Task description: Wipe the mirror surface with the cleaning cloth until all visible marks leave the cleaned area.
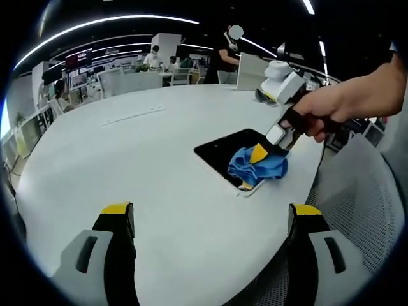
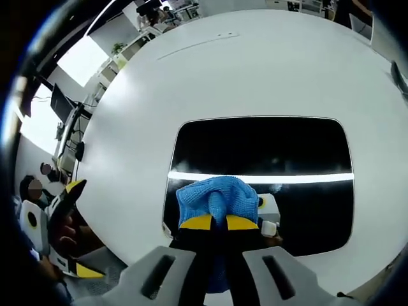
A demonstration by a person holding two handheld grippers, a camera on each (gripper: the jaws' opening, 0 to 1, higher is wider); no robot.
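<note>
Right tongs [image 2: 218,223] pinching blue cloth [image 2: 217,197] on mirror [image 2: 268,146], left tongs [image 1: 210,220] spread & idle; faint specks left, wiping's mid-job imo.

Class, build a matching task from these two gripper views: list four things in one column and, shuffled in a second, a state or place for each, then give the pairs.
1. cleaning cloth
2. mirror
3. left gripper
4. table

A. white, round-edged
B. open, holding nothing
C. dark, lying flat on the table
D. blue, pinched in the right gripper

Pairs: 1-D, 2-C, 3-B, 4-A
</note>
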